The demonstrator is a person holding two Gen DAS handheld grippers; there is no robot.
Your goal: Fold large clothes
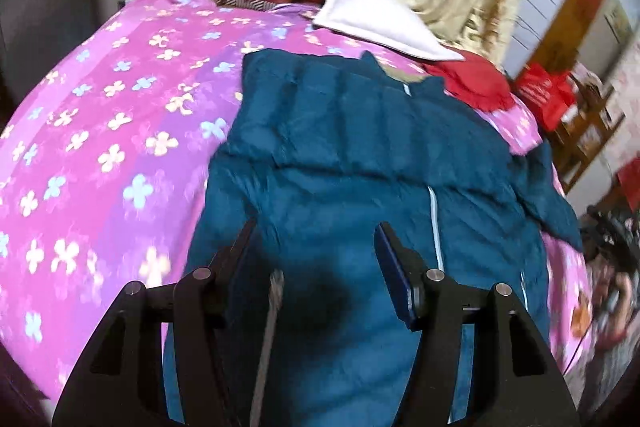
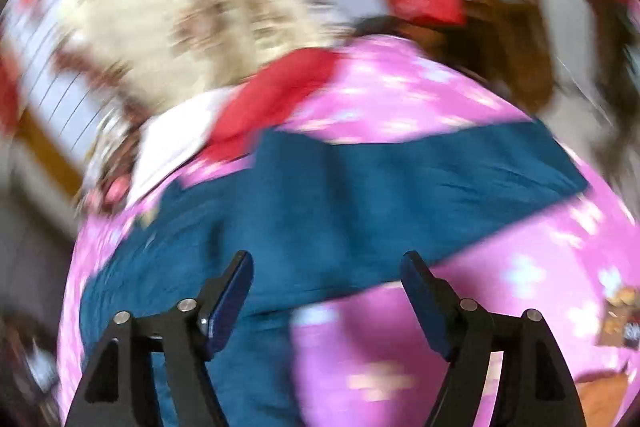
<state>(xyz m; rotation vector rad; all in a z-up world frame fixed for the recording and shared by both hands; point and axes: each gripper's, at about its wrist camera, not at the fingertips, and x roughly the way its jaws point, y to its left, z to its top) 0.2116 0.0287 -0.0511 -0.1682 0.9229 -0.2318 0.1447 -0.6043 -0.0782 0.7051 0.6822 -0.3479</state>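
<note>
Teal quilted jacket [image 1: 352, 155] sprawls over flowered pink bedspread [image 1: 120, 115].

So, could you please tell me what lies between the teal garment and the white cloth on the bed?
In the left wrist view, only a strip of the pink flowered bedspread separates the teal garment from the white cloth; nothing else lies there.

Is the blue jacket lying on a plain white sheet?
No, the blue jacket lies on a pink flowered sheet.
</note>
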